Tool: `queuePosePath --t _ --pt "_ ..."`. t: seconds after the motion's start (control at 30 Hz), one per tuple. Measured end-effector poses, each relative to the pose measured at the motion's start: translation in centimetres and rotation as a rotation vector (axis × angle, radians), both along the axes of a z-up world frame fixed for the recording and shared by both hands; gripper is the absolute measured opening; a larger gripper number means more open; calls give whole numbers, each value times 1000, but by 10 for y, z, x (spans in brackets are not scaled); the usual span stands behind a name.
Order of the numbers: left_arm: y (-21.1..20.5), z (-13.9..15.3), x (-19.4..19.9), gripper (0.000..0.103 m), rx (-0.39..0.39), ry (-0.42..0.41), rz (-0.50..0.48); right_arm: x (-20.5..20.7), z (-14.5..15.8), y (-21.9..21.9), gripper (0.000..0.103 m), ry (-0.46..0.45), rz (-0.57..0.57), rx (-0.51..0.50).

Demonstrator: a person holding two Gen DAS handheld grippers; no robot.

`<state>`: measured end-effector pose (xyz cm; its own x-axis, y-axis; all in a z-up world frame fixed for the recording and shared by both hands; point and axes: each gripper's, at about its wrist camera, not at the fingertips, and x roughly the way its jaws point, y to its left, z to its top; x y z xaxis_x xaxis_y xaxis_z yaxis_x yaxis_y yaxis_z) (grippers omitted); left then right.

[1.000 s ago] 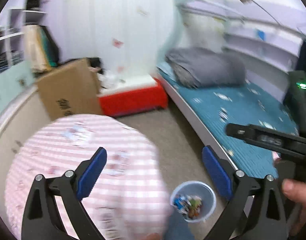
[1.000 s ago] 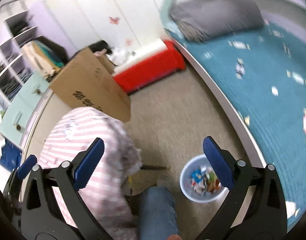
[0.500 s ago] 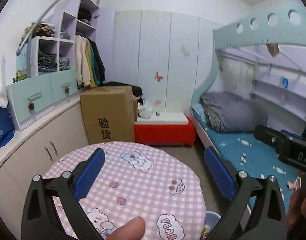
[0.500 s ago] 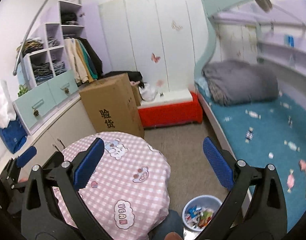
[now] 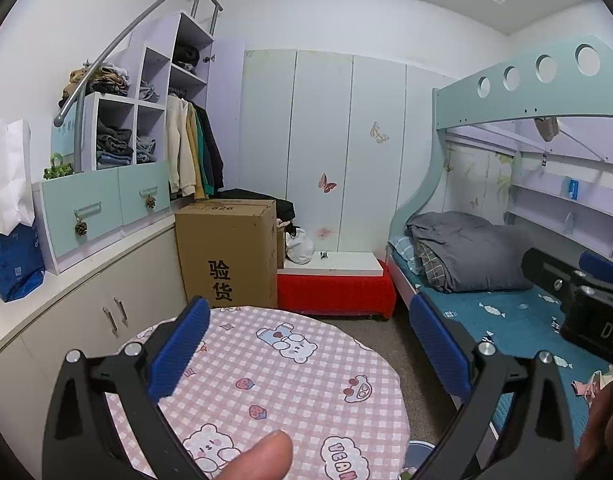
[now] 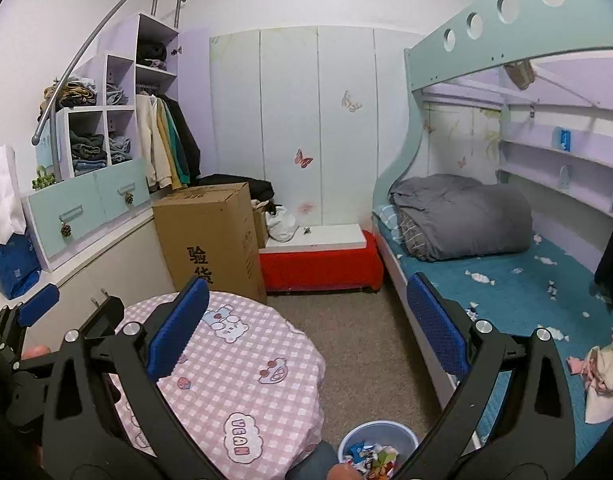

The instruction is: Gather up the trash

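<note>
Trash [image 6: 372, 458] (bright crumpled wrappers) fills pale blue bin [image 6: 402, 434] beside table [image 6: 242, 384]

Both tools are held level and side by side: the left hand-held gripper [image 5: 306, 344] and the right hand-held gripper [image 6: 304, 324] have their blue-padded fingers [image 5: 178, 346] spread wide and empty, a thumb [image 5: 252, 458] at the left one's base.
</note>
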<state>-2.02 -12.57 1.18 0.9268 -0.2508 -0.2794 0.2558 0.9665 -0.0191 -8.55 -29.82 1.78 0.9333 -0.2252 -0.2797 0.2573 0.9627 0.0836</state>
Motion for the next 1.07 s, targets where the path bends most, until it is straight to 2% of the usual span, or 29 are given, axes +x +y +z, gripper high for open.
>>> queuePosePath --t 0.7,1.07 --pt "-8 -3 -5 98 -3 5 -31 -3 -5 -4 97 20 -23 -6" --pt "-9 -3 -2 98 13 16 -10 0 -8 -6 97 29 -18 3"
